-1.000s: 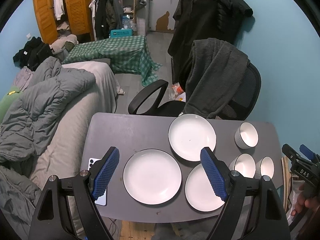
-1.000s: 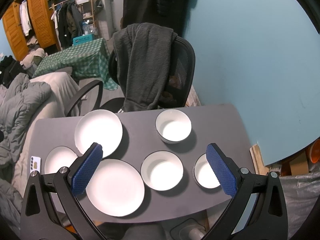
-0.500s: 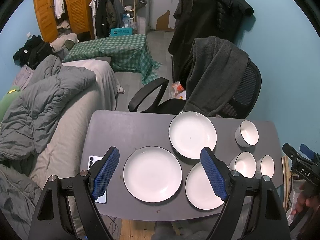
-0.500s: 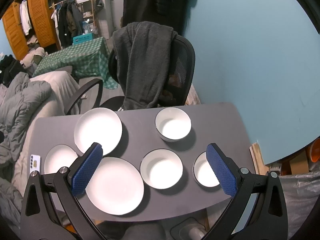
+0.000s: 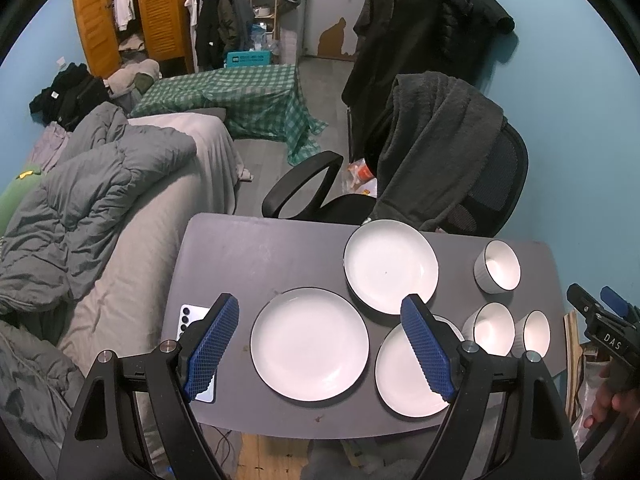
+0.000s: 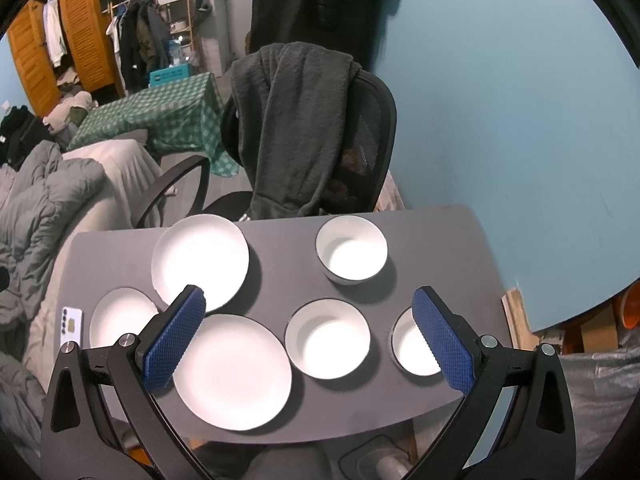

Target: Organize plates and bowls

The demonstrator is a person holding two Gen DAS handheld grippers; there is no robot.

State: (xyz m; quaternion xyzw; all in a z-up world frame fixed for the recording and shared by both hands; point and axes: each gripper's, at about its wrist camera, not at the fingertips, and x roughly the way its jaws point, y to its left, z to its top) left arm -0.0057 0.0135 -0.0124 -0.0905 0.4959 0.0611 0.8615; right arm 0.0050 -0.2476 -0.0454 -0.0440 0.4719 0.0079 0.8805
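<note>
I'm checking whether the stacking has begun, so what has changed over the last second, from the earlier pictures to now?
Almost nothing. Both views drift very slightly, so the dishes shift a little in the picture. The left gripper and right gripper stay open and empty above the table. The three plates, three bowls and the phone lie where they were.

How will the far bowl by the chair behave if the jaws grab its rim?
The far bowl looks like glazed ceramic, so probably rigid, slick and chippable. Its tall walls suggest it is fairly heavy for its size and may tilt in a one-sided rim pinch. It stands alone on the table, so it would likely slide, not roll.
</note>
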